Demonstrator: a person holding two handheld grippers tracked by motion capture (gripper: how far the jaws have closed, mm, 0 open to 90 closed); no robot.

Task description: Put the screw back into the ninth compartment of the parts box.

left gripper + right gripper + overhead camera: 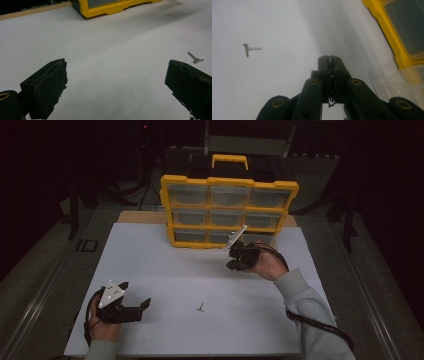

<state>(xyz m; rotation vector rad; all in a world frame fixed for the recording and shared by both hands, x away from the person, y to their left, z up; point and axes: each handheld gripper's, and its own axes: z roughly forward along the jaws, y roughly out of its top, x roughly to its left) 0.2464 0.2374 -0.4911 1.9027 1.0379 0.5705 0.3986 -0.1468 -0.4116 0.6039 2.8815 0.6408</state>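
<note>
My left gripper (131, 301) is resting with jaws spread wide on the white table (165, 270). A screw (200, 308) is lying in the open between my hands. My right gripper (235, 265) is hovering pinched tight before the yellow organizer (227, 212), holding something thin, too small to tell.

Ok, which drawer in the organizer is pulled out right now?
The bottom-right drawer. Its clear front juts forward past the yellow frame, while the other eight drawers sit flush in it.

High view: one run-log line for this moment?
left gripper: open, empty | right gripper: shut, by yellow organizer | screws: loose on table
</note>
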